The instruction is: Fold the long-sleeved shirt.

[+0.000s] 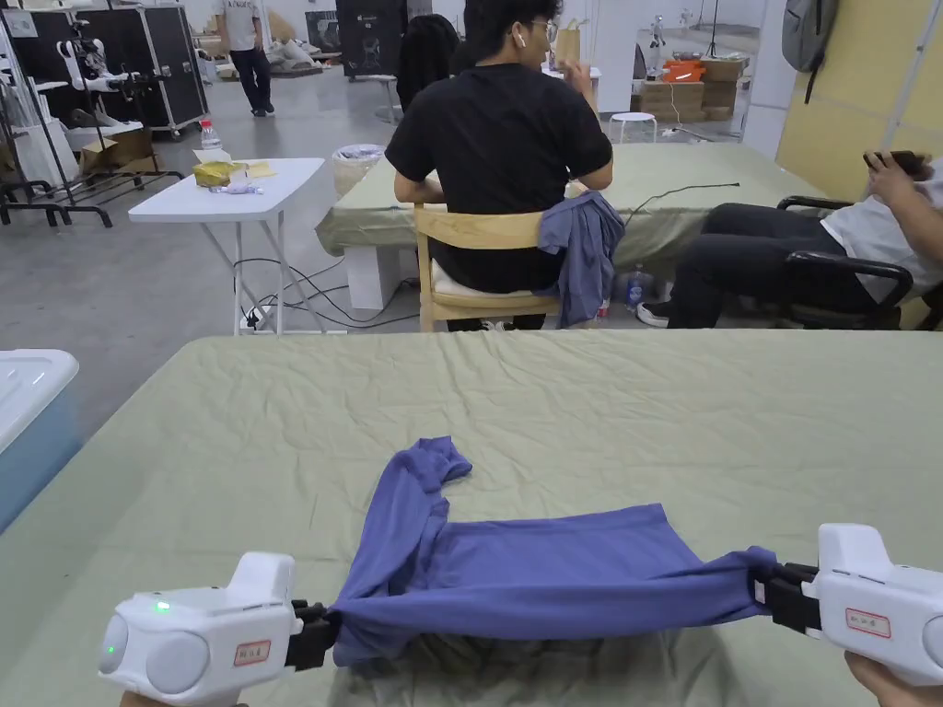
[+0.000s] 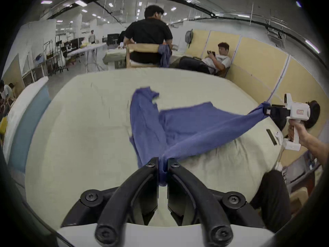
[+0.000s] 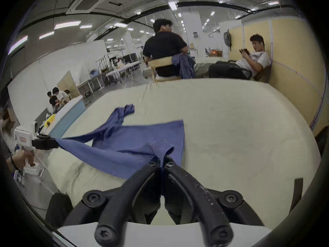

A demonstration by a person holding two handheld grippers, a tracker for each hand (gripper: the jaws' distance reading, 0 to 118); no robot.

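Observation:
A blue long-sleeved shirt hangs stretched between my two grippers over the near edge of the green-covered table. Its far part drapes onto the cloth, and one sleeve trails away to the back left. My left gripper is shut on the shirt's left end, cloth pinched between the jaws in the left gripper view. My right gripper is shut on the right end, seen pinched in the right gripper view. The shirt spans to the far gripper. The left gripper holds the shirt.
A pale blue lidded bin stands left of the table. Beyond the far edge a person sits on a wooden chair with another blue garment over it. Another person sits at the right. A white folding table stands back left.

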